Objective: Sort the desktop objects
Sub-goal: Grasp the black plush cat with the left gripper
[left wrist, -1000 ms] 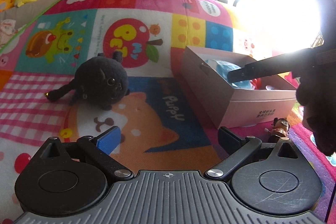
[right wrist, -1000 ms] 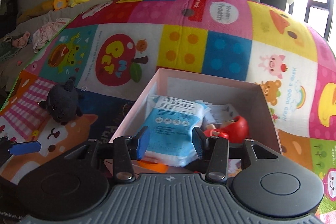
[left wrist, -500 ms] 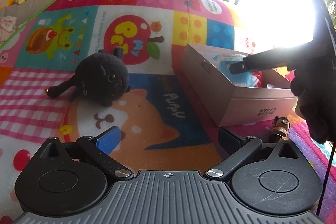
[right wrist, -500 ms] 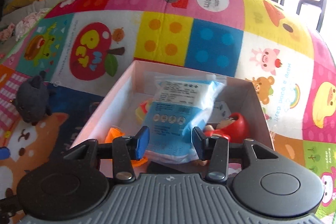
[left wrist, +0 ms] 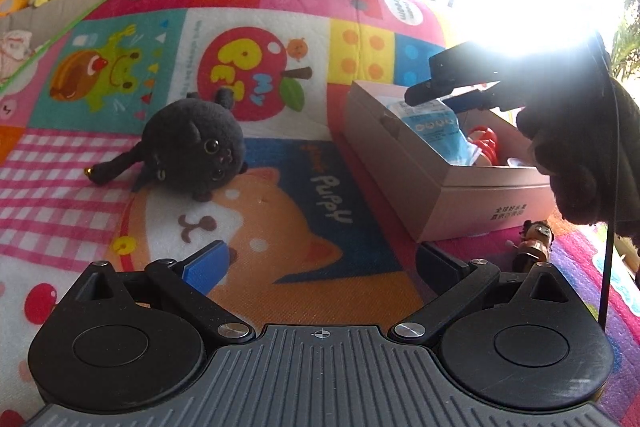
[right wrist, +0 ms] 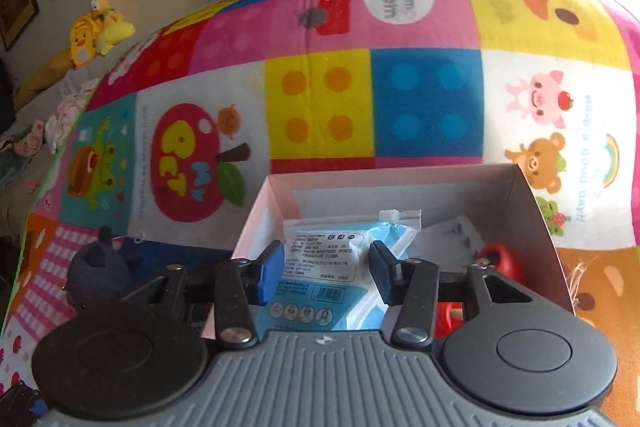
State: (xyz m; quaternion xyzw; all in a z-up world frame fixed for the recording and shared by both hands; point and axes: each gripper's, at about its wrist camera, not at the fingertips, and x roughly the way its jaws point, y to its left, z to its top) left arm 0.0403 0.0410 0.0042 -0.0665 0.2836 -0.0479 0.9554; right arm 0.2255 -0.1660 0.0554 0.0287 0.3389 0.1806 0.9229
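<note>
The right gripper (right wrist: pixel 326 277) hung over the open box (right wrist: pixel 536 223), which sat toward the right side of the play mat (right wrist: pixel 424 99). Its jaws had just been opening and stood apart, pressing on nothing. Seen between them, lower down in the box, lay a blue-and-white packet (right wrist: pixel 324 267), apparently released. A red toy (right wrist: pixel 502 261) lay beside the packet at the box's right wall. From the left wrist view, the gloved hand (left wrist: pixel 580 155) holding that gripper was above the near right corner of the box.

The left gripper (left wrist: pixel 320 263) was wide open and empty, low over the near part of the mat. A black plush cat (left wrist: pixel 192 147) lay on the mat left of the box, well apart from it. A small brown figure (left wrist: pixel 536 243) stood on the mat just outside the near wall of the box
</note>
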